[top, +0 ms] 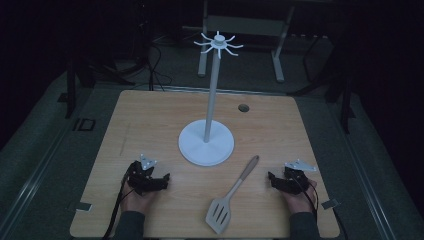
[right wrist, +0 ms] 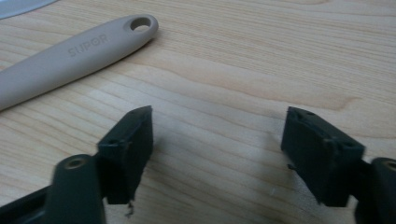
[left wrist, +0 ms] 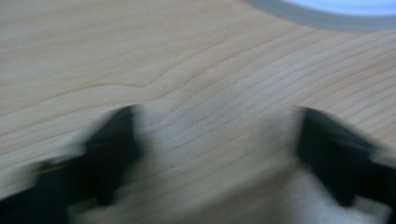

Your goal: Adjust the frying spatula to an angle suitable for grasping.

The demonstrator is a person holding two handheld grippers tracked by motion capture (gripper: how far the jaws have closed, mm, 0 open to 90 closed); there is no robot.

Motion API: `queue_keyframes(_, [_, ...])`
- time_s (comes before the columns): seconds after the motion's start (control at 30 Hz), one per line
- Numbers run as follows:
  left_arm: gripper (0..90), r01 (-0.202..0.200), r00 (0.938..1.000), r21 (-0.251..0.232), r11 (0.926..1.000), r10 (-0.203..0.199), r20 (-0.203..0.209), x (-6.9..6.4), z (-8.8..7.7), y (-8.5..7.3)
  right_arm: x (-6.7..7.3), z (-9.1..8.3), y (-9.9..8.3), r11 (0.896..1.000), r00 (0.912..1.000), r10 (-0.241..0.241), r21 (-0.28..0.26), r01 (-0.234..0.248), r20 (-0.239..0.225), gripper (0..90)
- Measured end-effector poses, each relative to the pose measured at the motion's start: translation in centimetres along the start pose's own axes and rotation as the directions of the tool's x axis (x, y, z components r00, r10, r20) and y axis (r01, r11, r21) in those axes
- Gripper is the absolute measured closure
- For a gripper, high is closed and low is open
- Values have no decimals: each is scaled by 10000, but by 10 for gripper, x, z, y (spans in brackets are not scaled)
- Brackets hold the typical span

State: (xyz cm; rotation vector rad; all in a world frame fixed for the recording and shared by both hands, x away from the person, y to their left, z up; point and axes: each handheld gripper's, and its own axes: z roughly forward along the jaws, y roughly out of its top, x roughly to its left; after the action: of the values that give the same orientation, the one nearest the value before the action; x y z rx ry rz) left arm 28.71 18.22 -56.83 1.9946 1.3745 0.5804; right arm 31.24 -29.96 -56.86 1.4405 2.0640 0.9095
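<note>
Your left hand-held gripper (top: 161,180) and right hand-held gripper (top: 273,179) both rest low on the bench (top: 150,120), jaws spread, nothing between them. The slotted spatula (top: 231,197) lies between them, its handle pointing at the white hook stand (top: 207,141). Right gripper view reads "SUPOR" on the handle (right wrist: 70,53); left gripper view is blurred and catches the stand's base rim (left wrist: 327,14).

A: The high view looks forward and down over the whole table (top: 150,115).

B: Each gripper view skims the wood closely; the right one shares the spatula (right wrist: 70,56) handle with it.
</note>
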Motion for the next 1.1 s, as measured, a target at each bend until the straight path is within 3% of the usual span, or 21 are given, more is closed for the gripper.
queue_keyframes(0.03, [341,5,10000,17,10000,-5,1,0,-2,-1,1,-1,0,10000,10000,-26,6,26,-39,341])
queue_keyframes(0.13, [473,-104,9999,112,9999,102,135,-1,-6,0,7,-3,0,9997,9989,-238,-17,238,-397,412])
queue_keyframes(0.23, [493,18,9997,3,10000,-18,255,-1,-10,2,16,-5,0,9988,9946,-441,-238,420,-943,447])
queue_keyframes(0.3, [491,203,9979,-152,9997,-194,615,1,-14,3,23,-6,1,9976,9898,-622,-371,579,-1280,487])
queue_keyframes(0.37, [489,203,9979,-152,9997,-194,615,1,-14,3,27,-7,1,9965,9874,-766,-434,712,-1382,487])
queue_keyframes(0.4, [486,406,9959,-500,9979,-364,827,3,-21,4,34,-7,0,9942,9820,-1015,-521,943,-1595,547])
queue_keyframes(0.43, [487,338,9968,-581,9977,-295,739,3,-23,4,38,-8,0,9929,9781,-1142,-539,1063,-1740,582])
queue_keyframes(0.6, [495,270,9984,-1136,9932,-211,527,4,-32,3,59,-10,-2,9887,9443,-1481,-662,1345,-2939,746])
queue_keyframes(0.7, [508,386,9976,-1351,9901,-305,617,6,-35,2,72,-10,-2,9906,9158,-1362,-656,1203,-3779,879])
queue_keyframes(0.73, [514,386,9976,-1351,9901,-305,617,6,-35,2,72,-10,-2,9906,9158,-1362,-656,1203,-3779,879])
queue_keyframes(0.77, [514,386,9976,-1351,9901,-305,617,6,-35,2,76,-10,-1,9893,9081,-1452,-681,1287,-3929,879])
queue_keyframes(0.8, [527,535,9962,-1499,9873,-424,766,7,-37,1,83,-9,-1,9859,8937,-1674,-664,1537,-4164,900])
queue_keyframes(0.83, [527,535,9962,-1499,9873,-424,766,7,-37,1,83,-9,-1,9859,8937,-1674,-664,1537,-4164,900])
queue_keyframes(0.87, [528,534,9959,-1513,9870,-416,801,8,-38,2,90,-8,-3,9813,8797,-1902,-571,1839,-4359,900])
queue_keyframes(0.9, [532,528,9961,-1528,9869,-412,781,8,-38,1,94,-9,-3,9782,8733,-2032,-529,2008,-4428,900])
queue_keyframes(0.93, [535,528,9961,-1528,9869,-412,781,8,-38,1,94,-9,-3,9782,8733,-2032,-529,2008,-4428,900])
queue_keyframes(0.97, [536,489,9963,-1511,9873,-375,770,7,-39,1,102,-10,-5,9704,8557,-2338,-565,2347,-4617,900])
queue_keyframes(1.03, [542,440,9966,-1504,9876,-329,756,6,-38,1,110,-10,-6,9623,8391,-2592,-536,2667,-4782,900])
queue_keyframes(1.07, [545,392,9967,-1486,9881,-280,767,6,-38,2,115,-10,-7,9583,8327,-2701,-509,2813,-4833,900])
queue_keyframes(1.1, [552,381,9965,-1500,9879,-264,791,6,-39,2,119,-11,-8,9545,8356,-2845,-576,2926,-4699,900])
